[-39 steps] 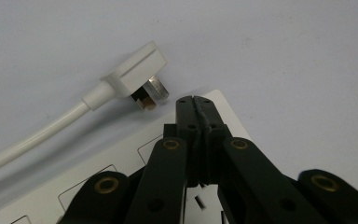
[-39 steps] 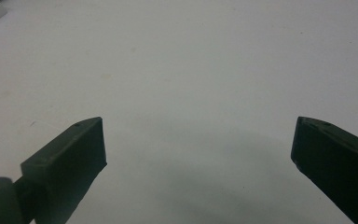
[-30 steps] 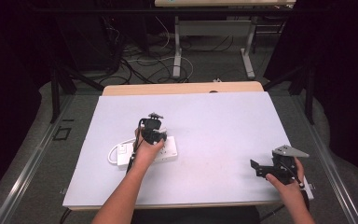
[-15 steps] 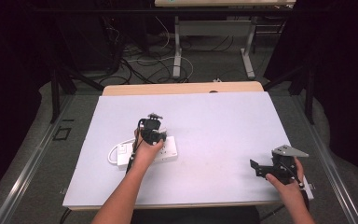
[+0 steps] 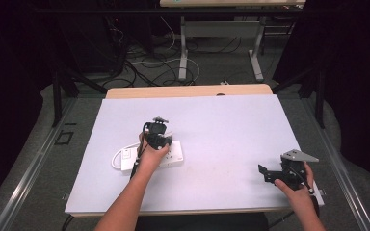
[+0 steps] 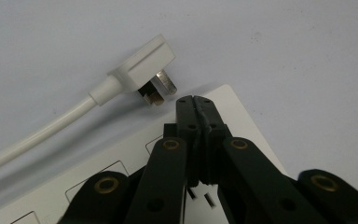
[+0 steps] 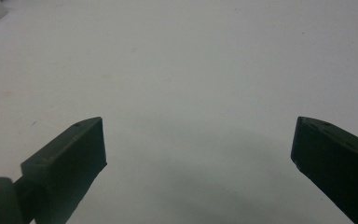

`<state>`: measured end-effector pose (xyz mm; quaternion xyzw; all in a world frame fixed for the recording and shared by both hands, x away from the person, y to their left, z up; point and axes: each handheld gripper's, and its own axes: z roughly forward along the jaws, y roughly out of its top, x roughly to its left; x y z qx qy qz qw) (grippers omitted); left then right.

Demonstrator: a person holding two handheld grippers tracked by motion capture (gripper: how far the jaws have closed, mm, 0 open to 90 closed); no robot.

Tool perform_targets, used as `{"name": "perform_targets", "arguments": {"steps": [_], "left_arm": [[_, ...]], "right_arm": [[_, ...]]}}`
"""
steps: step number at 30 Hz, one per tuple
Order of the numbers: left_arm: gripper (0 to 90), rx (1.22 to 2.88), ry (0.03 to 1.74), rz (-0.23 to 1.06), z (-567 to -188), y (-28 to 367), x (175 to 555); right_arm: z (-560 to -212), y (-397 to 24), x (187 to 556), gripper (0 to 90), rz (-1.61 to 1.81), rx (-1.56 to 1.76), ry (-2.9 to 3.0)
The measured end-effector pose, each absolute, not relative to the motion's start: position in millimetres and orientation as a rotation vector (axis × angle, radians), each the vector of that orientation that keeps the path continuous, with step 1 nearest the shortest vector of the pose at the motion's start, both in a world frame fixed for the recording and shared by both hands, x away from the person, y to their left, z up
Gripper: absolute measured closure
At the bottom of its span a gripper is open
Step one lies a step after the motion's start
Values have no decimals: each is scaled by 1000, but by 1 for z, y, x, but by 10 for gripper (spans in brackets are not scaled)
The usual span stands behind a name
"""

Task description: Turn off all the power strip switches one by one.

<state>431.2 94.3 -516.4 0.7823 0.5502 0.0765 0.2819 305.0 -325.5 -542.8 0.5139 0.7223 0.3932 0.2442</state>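
Pressing the pinched-shut left claw down on the power strip to steady it, plug lying just beyond, I kept the right claw wide, well apart from the strip.

Both forearms are showing bare, sleeveless; the black left gripper is bearing brass-coloured rivets, the right gripper a grey three-cornered plate.

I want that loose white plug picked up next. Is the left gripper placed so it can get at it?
Probably yes. The left gripper sits shut over the power strip, and the plug lies just beyond its tips on bare table, nothing between. The jaws must open first.
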Motion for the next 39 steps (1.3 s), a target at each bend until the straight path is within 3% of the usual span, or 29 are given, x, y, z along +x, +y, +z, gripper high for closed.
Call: {"name": "perform_targets", "arguments": {"steps": [4,6,7,10,12,18,39], "left_arm": [[900,2100,1473,203,-517,94,432],[900,2068,1458,105,-521,94,433],[900,2067,1450,109,-521,93,433],[900,2145,1419,276,-519,83,427],[900,2164,1420,301,-519,79,426],[900,2139,1434,242,-519,84,430],[900,2099,1454,221,-517,89,433]], "right_arm": [[-543,-325,305,28,1073,1402,1973],[-543,-325,305,29,1078,1401,1973],[-543,-325,305,29,1079,1400,1974],[-543,-326,305,29,1080,1397,1971],[-543,-327,305,29,1079,1396,1971],[-542,-328,304,29,1074,1398,1969],[-545,-330,306,29,1084,1400,1971]]}}
